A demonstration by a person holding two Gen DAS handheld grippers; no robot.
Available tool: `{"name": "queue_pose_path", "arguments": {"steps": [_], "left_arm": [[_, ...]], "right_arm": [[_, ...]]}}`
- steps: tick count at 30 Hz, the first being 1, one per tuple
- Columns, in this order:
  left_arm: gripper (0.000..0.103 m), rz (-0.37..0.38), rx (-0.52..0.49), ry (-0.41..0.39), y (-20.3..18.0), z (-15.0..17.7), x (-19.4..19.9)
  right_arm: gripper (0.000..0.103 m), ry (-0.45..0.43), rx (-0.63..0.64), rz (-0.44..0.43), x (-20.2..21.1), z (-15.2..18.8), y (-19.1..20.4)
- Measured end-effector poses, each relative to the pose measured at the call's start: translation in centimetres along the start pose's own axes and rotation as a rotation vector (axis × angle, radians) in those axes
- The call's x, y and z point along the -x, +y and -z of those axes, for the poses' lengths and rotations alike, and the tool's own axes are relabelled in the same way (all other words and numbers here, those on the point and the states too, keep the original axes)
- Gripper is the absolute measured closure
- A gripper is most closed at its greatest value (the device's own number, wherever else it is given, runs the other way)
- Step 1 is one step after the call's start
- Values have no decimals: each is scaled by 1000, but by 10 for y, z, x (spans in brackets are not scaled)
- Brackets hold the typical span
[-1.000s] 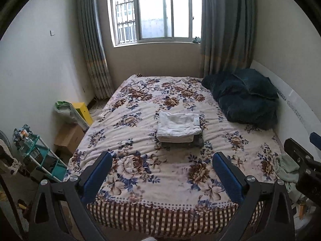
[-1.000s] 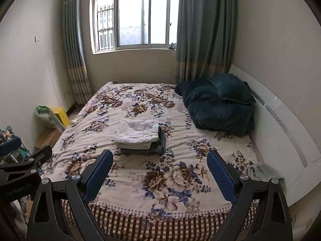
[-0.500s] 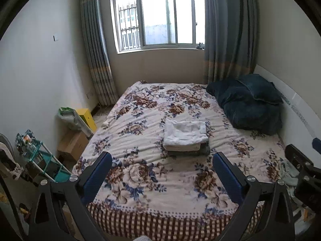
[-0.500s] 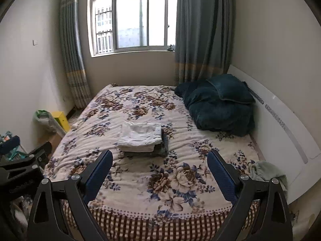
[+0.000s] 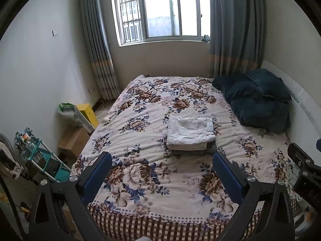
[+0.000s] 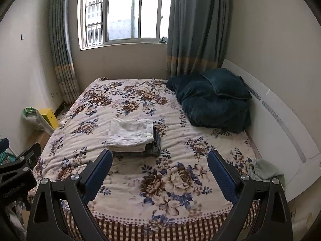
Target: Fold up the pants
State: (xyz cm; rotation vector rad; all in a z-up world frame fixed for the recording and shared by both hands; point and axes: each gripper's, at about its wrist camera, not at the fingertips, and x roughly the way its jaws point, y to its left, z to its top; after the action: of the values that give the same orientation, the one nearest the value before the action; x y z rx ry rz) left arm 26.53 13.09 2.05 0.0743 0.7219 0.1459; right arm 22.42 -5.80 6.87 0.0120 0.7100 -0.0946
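Observation:
Folded white pants (image 5: 190, 133) (image 6: 130, 133) lie on top of folded dark denim pants (image 5: 210, 149) (image 6: 155, 143) in the middle of the floral bed (image 5: 152, 180) (image 6: 176, 180). My left gripper (image 5: 162, 161) hangs open above the bed's near edge, well short of the stack, with nothing between its blue pads (image 5: 226, 177). My right gripper (image 6: 160, 159) is likewise open and empty, held back from the stack. Each gripper shows at the edge of the other's view: the right gripper's black body (image 5: 305, 172) and the left gripper's black body (image 6: 18, 168).
A dark teal blanket and pillow (image 5: 258, 100) (image 6: 214, 102) are heaped at the bed's far right by the white headboard (image 6: 280, 124). A light green cloth (image 6: 262, 168) lies at the right corner. Left of the bed stand a teal rack (image 5: 40, 160), a cardboard box (image 5: 74, 140) and a yellow box (image 5: 88, 112).
Both grippers have pulled back and risen from the bed, so more wall and window show. The stack has not moved. Both stay open.

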Motion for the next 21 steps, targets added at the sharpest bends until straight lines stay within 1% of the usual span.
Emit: {"name": "queue_pose_path", "arguments": {"steps": [9,14,21], "left_arm": [[0,4,9,28,0,-9,-21],[0,5,9,29,1,-14,-27],[0,10,10,27,0,-21,-32]], "right_arm": [[5,18,2,11,-28,-6,4],[4,20,1,9,-30,-6,5],[4,20,5,7,-43,-7,8]]}}
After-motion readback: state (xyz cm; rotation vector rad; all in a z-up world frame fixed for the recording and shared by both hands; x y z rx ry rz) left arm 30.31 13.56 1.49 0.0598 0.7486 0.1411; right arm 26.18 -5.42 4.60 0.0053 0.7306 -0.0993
